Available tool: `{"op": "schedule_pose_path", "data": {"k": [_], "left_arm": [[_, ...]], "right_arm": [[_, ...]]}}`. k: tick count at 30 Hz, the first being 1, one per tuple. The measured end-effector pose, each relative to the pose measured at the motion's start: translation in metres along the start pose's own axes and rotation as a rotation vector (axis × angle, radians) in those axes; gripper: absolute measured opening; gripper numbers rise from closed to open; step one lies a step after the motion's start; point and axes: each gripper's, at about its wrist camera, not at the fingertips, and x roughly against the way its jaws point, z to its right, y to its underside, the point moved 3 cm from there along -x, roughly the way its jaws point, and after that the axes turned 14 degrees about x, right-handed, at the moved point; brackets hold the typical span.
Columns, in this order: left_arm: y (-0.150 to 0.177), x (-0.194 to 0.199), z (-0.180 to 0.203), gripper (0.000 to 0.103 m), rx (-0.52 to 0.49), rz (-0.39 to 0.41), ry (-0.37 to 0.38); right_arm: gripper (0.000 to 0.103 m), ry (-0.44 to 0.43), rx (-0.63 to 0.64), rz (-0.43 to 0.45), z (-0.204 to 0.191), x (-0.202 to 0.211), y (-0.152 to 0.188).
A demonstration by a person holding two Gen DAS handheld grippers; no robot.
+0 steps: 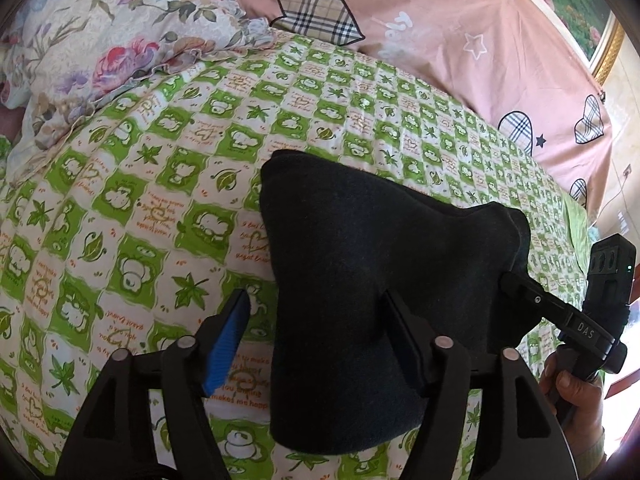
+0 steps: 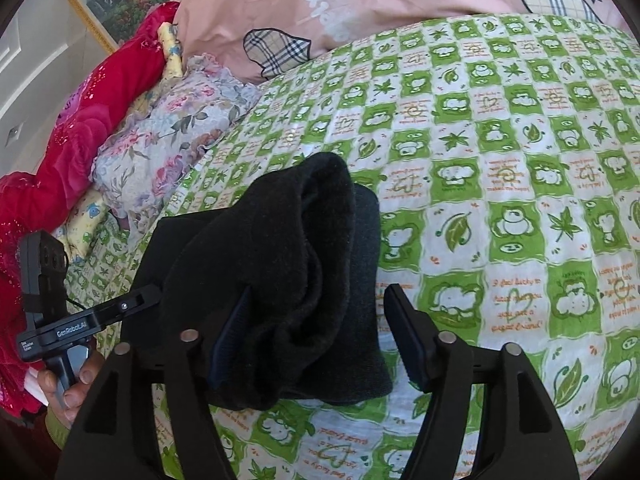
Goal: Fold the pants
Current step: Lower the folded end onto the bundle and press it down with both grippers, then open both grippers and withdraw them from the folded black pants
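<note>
Here we hold the black pants (image 1: pixel 360 280) as a thick folded bundle above the green checked bedsheet (image 1: pixel 160 200). The left gripper (image 1: pixel 316 316) has its fingers spread, one side of the bundle lying between them; whether they pinch it we cannot tell. The right gripper (image 2: pixel 316 312) likewise stands wide, the bundle's other side draped over its left finger (image 2: pixel 228 340). The bundle's long axis runs from gripper to gripper, so both hands are equally near. The pink quilt (image 1: pixel 460 40) lies beyond the pants; we judge lowering comes next.
</note>
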Motion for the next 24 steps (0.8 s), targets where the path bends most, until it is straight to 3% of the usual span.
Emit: {"op": "schedule_pose_path", "data": {"k": [5, 24], "left_arm": [[0.005, 0.006, -0.002, 0.078, -0.005, 0.005, -0.018], [0.023, 0.035, -0.007, 0.081, -0.050, 0.039, -0.057]], "right_arm": [[0.071, 0.032, 0.010, 0.008, -0.005, 0.006, 0.002], [0.085, 0.076, 0.059, 0.037, -0.037, 0.034, 0.011]]}}
